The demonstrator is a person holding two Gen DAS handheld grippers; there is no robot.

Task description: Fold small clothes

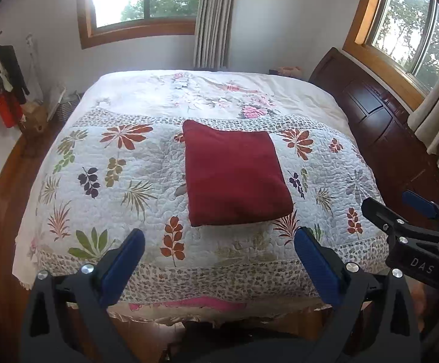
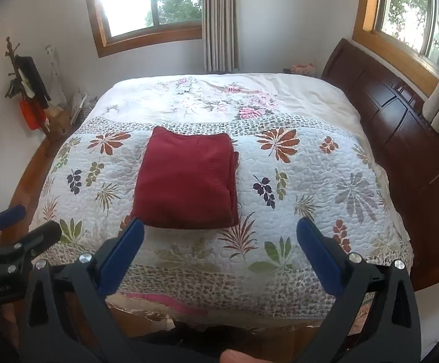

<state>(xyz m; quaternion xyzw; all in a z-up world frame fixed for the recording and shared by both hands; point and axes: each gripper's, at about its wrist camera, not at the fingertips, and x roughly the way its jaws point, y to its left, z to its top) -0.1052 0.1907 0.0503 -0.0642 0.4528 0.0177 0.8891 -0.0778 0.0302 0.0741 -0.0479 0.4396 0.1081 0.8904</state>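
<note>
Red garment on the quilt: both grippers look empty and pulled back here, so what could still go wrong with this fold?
1. The red garment shows stacked layer edges along its right side; a one-layer pinch there could peel the fold open.
2. The quilt is soft and puckered, so a low grab may catch bedding too.
3. The left gripper and right gripper hang open close together and could bump on a shared approach.

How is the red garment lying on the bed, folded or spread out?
Folded. The red garment lies on the quilt as a compact rectangle with straight edges, and the right wrist view shows stacked layers along its right side. Neither hand-held gripper touches it.
</note>
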